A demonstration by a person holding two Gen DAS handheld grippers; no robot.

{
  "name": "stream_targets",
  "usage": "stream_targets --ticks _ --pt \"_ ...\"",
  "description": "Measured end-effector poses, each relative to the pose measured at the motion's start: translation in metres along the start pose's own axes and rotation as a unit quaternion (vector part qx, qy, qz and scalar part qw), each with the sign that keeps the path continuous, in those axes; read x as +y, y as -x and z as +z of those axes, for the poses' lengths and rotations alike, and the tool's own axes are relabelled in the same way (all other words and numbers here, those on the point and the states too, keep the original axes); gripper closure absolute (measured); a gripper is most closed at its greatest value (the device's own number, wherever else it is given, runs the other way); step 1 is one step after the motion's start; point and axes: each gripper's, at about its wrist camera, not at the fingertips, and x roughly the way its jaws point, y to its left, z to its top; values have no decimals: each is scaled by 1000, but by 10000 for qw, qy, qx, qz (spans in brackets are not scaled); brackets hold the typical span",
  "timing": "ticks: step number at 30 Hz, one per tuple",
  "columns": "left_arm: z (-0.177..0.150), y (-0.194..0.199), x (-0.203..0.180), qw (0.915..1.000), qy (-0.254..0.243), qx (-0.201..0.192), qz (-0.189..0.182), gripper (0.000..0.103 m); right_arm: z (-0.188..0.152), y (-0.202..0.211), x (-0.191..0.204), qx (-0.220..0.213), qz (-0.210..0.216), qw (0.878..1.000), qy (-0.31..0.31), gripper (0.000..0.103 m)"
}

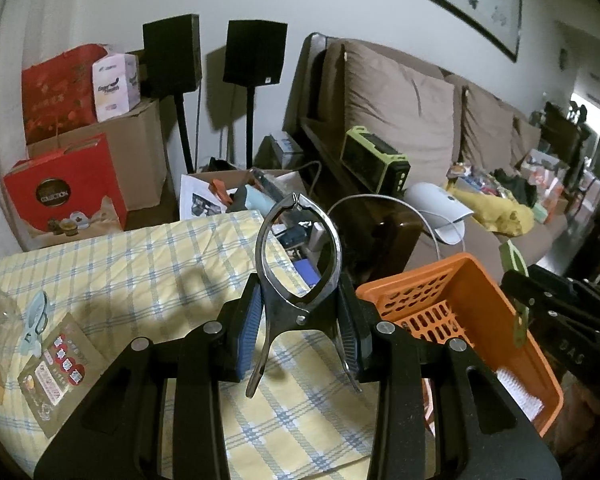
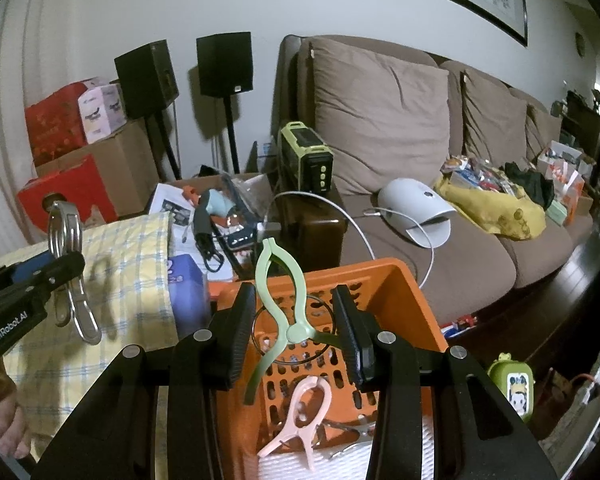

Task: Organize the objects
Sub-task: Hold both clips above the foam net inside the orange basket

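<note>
The metal clip (image 1: 298, 276) is squeezed between the fingers of the left gripper (image 1: 300, 328). It stands up in the air over the counter's yellow checked cloth (image 1: 140, 272), just beside the orange basket (image 1: 512, 312). The fingers press on its two handles, near the pin.

The green clip (image 2: 282, 308) is in the right gripper (image 2: 296, 332), above the basket. One finger touches the tip of one handle. The other handle hangs down free and does not seem to touch the other finger. So the fingers are partly closed, but I cannot tell if they really hold this clip tight.

What could go wrong? The green clip could slip and fall, because it is only held at a thin tip. It would likely land in the basket, which is fine, but it could bounce out. The metal clip is smooth and shiny, so it could slide out too. If it is let go too early, it will land on the cloth and not in the basket. The two grippers are close together, so they could bump when the left one goes to the basket.

Inside the basket lie a pink clip (image 2: 304, 412), a thin wire ring (image 2: 294, 330) and something white with ridges (image 2: 332, 464) at the bottom.

On the cloth, a light blue clip (image 1: 36, 320) and a brown packet (image 1: 60, 376) are not put away yet.
</note>
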Motion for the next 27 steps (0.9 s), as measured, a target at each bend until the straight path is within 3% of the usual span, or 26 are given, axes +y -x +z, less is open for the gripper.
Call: stream_targets --ticks 27 --pt "-2 0 -18 9997 -51 -6 -230 70 -2 2 -9 5 -26 10000 -67 63"
